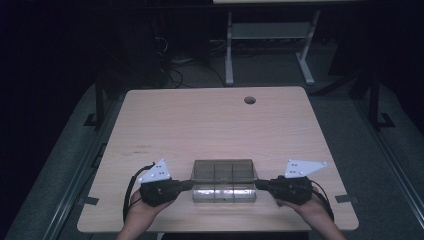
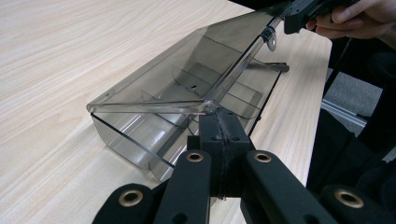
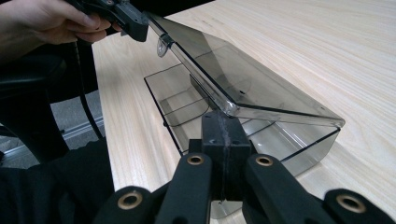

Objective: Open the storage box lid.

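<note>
Left gripper and right gripper clamped tight on opposite front corners of half-raised box lid; table beneath.

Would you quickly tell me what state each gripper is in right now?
Left gripper: shut on the lid corner of the clear box.
Right gripper: shut on the lid's opposite corner.

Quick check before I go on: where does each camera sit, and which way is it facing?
High view: above the near edge, looking forward and down on the table; both forearms, left gripper and right gripper flank the clear box.
Left gripper view: along its shut jaws at the lid; other hand beyond.
Right gripper view: same from the opposite end, lid.
Shared: the box, lid half raised.
</note>
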Demonstrator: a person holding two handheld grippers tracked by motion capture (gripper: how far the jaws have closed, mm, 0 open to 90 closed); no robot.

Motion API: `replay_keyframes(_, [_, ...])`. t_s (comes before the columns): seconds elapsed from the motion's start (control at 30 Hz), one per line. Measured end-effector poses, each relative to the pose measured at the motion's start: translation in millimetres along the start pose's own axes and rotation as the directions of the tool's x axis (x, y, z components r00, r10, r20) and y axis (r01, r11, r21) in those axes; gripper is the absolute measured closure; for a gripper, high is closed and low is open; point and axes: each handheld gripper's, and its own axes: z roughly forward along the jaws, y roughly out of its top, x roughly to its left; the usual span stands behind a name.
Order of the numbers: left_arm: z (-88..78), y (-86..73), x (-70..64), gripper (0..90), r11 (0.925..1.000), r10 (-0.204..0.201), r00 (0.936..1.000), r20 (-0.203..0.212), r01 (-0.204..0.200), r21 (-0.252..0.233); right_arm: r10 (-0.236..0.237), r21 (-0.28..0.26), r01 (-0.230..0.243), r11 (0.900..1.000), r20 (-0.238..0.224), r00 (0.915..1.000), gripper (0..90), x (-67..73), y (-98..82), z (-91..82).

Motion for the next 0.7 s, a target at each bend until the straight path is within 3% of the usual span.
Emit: replay_keyframes(0.7, [-1.8, 3.0, 0.7, 89.9, 0.9998, 0.009, 0.9999, -0.005, -0.009, -0.016, 0.004, -0.032, -0.003, 0.999, 0.009, 1.0, 90.0, -1.2, 4.4, -1.3])
